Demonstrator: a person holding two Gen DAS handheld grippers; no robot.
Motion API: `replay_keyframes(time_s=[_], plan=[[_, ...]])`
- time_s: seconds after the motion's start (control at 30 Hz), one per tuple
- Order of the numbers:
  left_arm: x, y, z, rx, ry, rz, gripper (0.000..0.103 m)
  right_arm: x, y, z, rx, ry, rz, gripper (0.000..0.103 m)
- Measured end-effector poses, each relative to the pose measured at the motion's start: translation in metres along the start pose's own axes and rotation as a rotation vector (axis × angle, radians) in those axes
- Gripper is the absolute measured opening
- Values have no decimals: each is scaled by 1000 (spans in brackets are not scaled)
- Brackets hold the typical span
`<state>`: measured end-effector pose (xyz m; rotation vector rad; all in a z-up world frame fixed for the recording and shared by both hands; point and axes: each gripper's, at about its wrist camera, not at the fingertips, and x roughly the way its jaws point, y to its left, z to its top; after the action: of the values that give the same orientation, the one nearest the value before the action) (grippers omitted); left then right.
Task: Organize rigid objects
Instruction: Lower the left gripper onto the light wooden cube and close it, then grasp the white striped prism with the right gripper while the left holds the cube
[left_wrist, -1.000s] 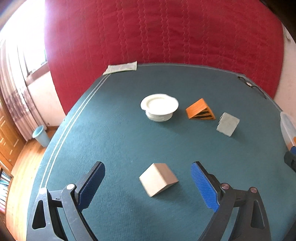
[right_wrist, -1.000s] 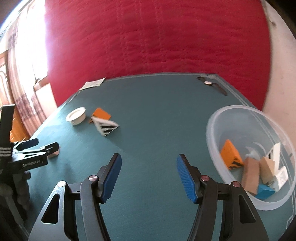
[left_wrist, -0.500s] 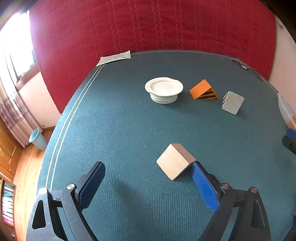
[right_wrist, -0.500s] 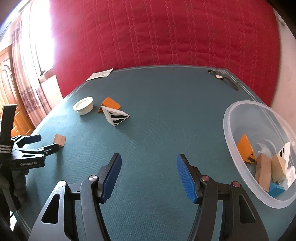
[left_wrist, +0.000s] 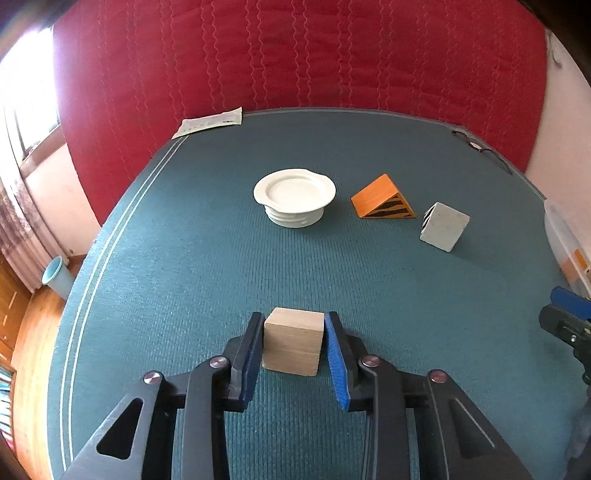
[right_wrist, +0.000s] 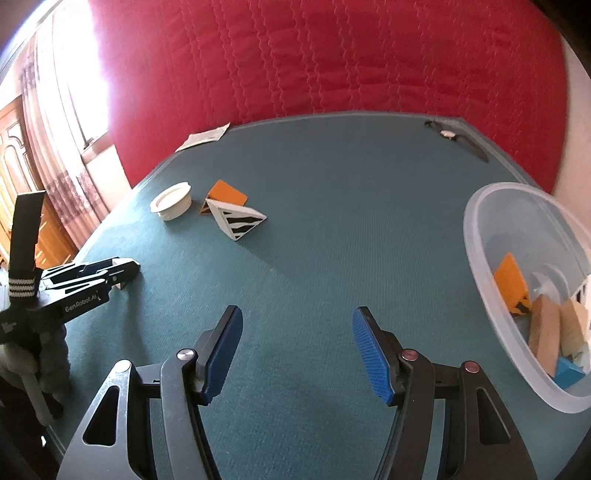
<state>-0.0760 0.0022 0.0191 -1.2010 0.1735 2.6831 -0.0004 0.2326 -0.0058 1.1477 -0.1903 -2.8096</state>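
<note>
My left gripper (left_wrist: 293, 345) is shut on a plain wooden block (left_wrist: 291, 341) that rests on the teal table; the blue pads touch both its sides. From the right wrist view the left gripper (right_wrist: 122, 271) shows at the left with the block mostly hidden. My right gripper (right_wrist: 297, 347) is open and empty above bare table. An orange striped wedge (left_wrist: 382, 197) and a white striped wedge (left_wrist: 445, 226) lie farther back; they also show in the right wrist view (right_wrist: 225, 194) (right_wrist: 238, 221). A clear plastic bowl (right_wrist: 480, 236) at the right holds several blocks.
A white dish (left_wrist: 294, 197) stands upside down at the table's middle back. A paper sheet (left_wrist: 208, 123) lies at the far left corner and a wristwatch (right_wrist: 454, 138) at the far right edge. A red quilted wall backs the table. The floor drops off at the left.
My left gripper moved onto the wooden block and closed on it. My right gripper stayed open and shifted slightly left, away from the bowl.
</note>
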Motion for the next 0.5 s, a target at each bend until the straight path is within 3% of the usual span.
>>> replay_keyframes(time_s=[0.23, 0.5], plan=[[-3, 10, -1, -67, -18, 27, 34, 20, 17, 20, -15, 70, 90, 63], [-3, 20, -1, -134, -19, 41, 34, 57, 38, 46, -12, 88, 125, 63]])
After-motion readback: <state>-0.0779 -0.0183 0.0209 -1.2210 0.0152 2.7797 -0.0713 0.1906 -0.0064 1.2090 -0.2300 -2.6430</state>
